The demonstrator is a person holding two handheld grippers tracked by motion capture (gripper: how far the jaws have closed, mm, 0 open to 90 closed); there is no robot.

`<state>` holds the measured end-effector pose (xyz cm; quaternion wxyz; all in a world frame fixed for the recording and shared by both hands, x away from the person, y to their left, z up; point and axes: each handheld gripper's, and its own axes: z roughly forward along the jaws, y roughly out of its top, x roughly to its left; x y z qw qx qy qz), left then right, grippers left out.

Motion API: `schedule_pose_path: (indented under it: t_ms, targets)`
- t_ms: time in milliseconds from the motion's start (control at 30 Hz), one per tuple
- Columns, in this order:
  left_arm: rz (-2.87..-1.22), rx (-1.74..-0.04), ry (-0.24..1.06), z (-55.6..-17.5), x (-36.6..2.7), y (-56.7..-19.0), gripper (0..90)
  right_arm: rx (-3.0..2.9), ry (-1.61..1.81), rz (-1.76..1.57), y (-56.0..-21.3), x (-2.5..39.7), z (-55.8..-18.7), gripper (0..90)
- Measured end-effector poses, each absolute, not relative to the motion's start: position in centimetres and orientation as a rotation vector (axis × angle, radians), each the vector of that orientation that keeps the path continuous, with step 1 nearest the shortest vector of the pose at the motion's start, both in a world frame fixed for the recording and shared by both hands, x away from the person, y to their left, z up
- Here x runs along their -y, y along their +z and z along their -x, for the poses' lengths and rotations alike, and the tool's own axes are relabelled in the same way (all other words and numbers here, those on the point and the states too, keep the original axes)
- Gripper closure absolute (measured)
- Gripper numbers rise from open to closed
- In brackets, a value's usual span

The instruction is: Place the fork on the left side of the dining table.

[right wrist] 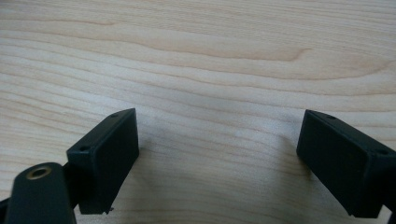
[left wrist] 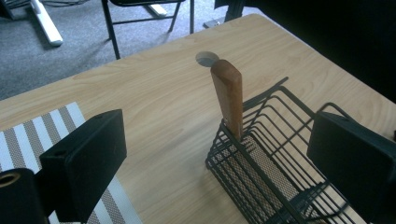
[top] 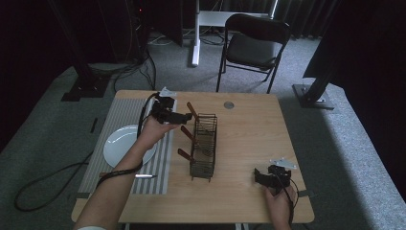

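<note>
A black wire basket (top: 213, 143) stands in the middle of the wooden table (top: 249, 129). Three brown wooden handles (top: 191, 110) stick up along its left side. My left gripper (top: 186, 117) hovers at the basket's far left corner, open, with nothing between its jaws. In the left gripper view the nearest wooden handle (left wrist: 228, 95) stands upright inside the basket (left wrist: 261, 168), just ahead of the open left gripper (left wrist: 219, 140). My right gripper (top: 259, 177) rests near the table's front right, open. In the right gripper view the right gripper (right wrist: 219, 140) has bare wood between its jaws.
A striped placemat (top: 119, 117) covers the table's left side and carries a white plate (top: 119, 143). A small silver utensil (top: 144, 176) lies near the placemat's front edge. A round cable hole (top: 229, 104) sits at the far edge. A black folding chair (top: 256, 43) stands beyond the table.
</note>
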<state>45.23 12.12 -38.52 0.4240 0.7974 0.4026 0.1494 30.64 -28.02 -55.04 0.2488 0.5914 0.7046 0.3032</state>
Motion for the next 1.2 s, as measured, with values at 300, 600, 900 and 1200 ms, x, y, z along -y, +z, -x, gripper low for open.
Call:
schedule_pose_path:
  t_ms: [300,600,900,1200]
  targets:
    - [-2.008,-1.039,0.337,-46.8,-11.1,-39.6,7.2,-1.919,0.826,-1.612,-55.0,28.0,-30.6,12.5]
    - [-1.959,-1.060,0.235,-48.1,-10.9,-40.5,25.8,-1.921,0.826,-1.610,-55.0,28.0,-30.6,12.6]
    - [-1.925,-1.046,0.192,-48.4,-10.9,-40.7,52.9,-1.921,0.827,-1.609,-55.0,28.0,-30.6,12.7]
    - [-1.899,-1.035,0.145,-48.1,-10.7,-40.6,74.9,-1.920,0.830,-1.609,-55.0,28.0,-30.5,12.7]
